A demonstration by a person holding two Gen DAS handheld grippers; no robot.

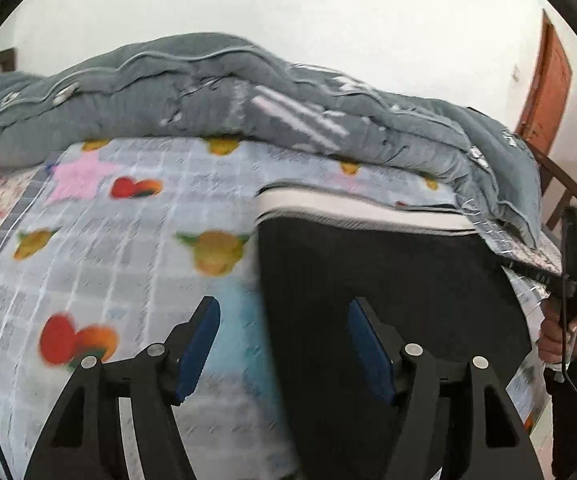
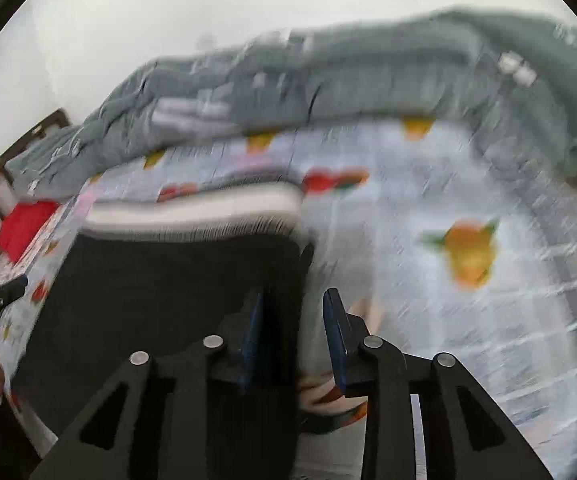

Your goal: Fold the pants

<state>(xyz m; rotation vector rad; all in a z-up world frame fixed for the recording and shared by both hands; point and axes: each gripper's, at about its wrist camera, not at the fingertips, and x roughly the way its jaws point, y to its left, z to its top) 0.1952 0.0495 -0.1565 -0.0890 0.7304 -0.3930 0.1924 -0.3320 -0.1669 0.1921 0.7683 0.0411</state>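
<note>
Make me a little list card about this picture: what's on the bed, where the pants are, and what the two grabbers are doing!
surface: bed sheet printed with fruits and stars
pants: black pants, pale waistband at the far end, lying flat
behind: grey quilt heaped along the wall
left gripper: jaws open, nothing held
right gripper: jaws apart, straddling the pants' edge; grip unclear

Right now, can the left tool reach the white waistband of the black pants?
Probably yes. The left tool is open over the near edge of the black pants, and nothing lies between it and the white waistband further ahead.
</note>
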